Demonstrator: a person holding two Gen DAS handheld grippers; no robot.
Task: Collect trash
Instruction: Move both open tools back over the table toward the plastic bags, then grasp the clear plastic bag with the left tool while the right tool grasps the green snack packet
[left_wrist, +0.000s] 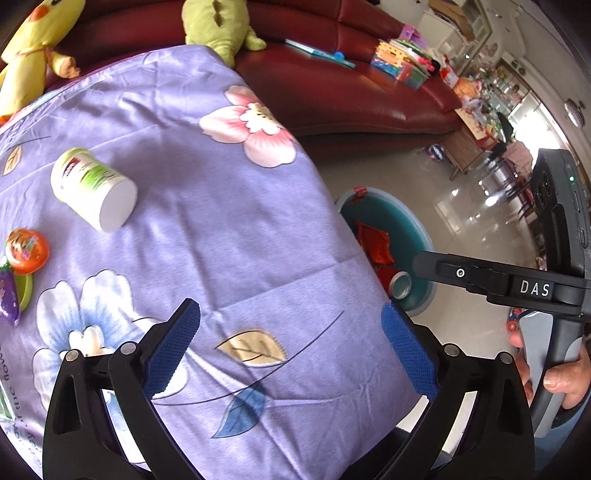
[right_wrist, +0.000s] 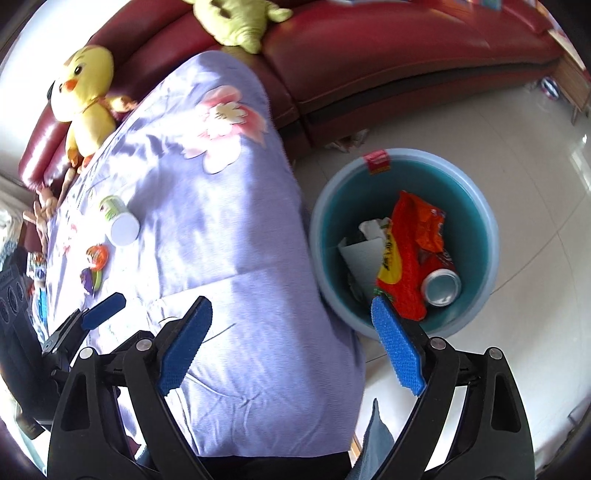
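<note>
From the left wrist view, the left claw (left_wrist: 290, 345) was seen spread wide over the purple floral cloth (left_wrist: 221, 229) of the table, nothing between its pads. A white jar (left_wrist: 94, 188) lay on its side near the far left edge, with small orange and purple toys (left_wrist: 22, 258) beside it.

From the right wrist view, the right claw (right_wrist: 291, 343) was held wide and empty — one finger over the table's right edge, the other over the blue bin (right_wrist: 487, 229) on the floor. In the bin were seen a red wrapper (right_wrist: 410, 258), a can (right_wrist: 441, 287) and paper scraps (right_wrist: 364, 251).

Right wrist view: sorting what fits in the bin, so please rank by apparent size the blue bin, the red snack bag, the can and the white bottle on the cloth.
1. blue bin
2. red snack bag
3. can and white bottle: look alike, and the bottle lies farther from the camera, so unranked.
</note>
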